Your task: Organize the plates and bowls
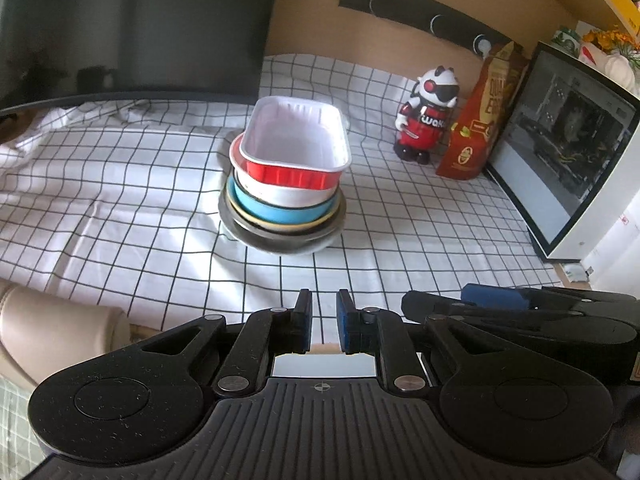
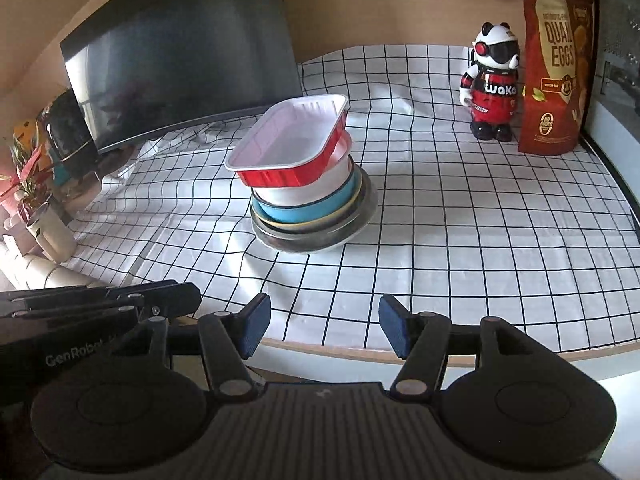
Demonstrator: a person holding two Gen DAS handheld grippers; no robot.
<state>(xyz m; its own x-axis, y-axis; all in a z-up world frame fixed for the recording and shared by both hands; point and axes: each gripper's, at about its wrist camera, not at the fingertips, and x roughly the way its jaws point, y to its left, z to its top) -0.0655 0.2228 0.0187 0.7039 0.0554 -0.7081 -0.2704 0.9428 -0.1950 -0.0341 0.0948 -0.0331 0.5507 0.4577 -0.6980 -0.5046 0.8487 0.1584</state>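
Observation:
A stack of dishes stands in the middle of the checked tablecloth (image 2: 480,240). On top, slightly tilted, sits a red foil tray (image 2: 292,140) with a white inside. Under it come a white bowl (image 2: 304,194), a blue bowl (image 2: 296,212), thin plates and a steel plate (image 2: 320,240) at the bottom. The same red foil tray (image 1: 294,148) tops the stack in the left wrist view. My left gripper (image 1: 325,316) is shut and holds nothing, well short of the stack. My right gripper (image 2: 325,326) is open and empty over the table's front edge.
A dark monitor (image 2: 180,60) stands at the back left. At the back right are a panda figure (image 2: 494,84) and a bag of quail eggs (image 2: 556,64). A white-framed screen (image 1: 560,140) is on the right, a pale cup (image 2: 48,228) on the left.

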